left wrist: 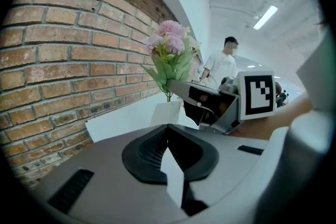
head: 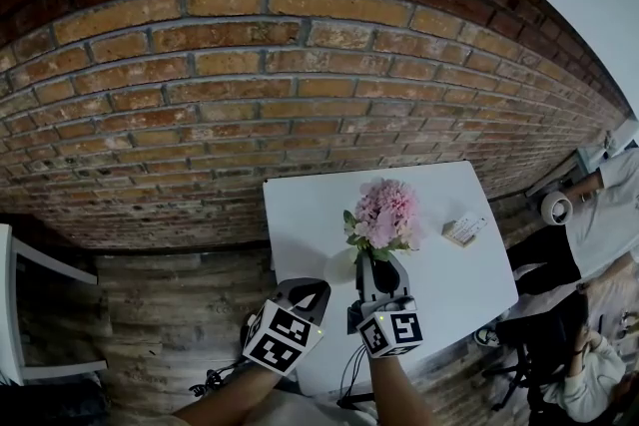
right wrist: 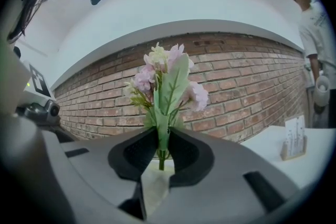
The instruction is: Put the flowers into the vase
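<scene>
A bunch of pink flowers [head: 384, 213] with green leaves stands upright in a small white vase [head: 342, 266] on the white table [head: 300, 214]. My right gripper [head: 377, 264] reaches in level from the near side. Its jaws sit around the green stem just above the vase's mouth. In the right gripper view the stem [right wrist: 161, 128] fills the narrow gap of that gripper [right wrist: 160, 136], with both pads against it. My left gripper [head: 310, 292] hovers just left of the vase, shut and empty [left wrist: 168, 131]. From it I see the flowers [left wrist: 170, 50] and vase [left wrist: 167, 113] ahead.
A small card holder [head: 464, 230] stands on the table right of the flowers. The brick wall [head: 250, 95] runs along the table's far edge. People are at the right [head: 599, 205], beyond the table's right edge. A white frame [head: 20, 314] stands on the floor at far left.
</scene>
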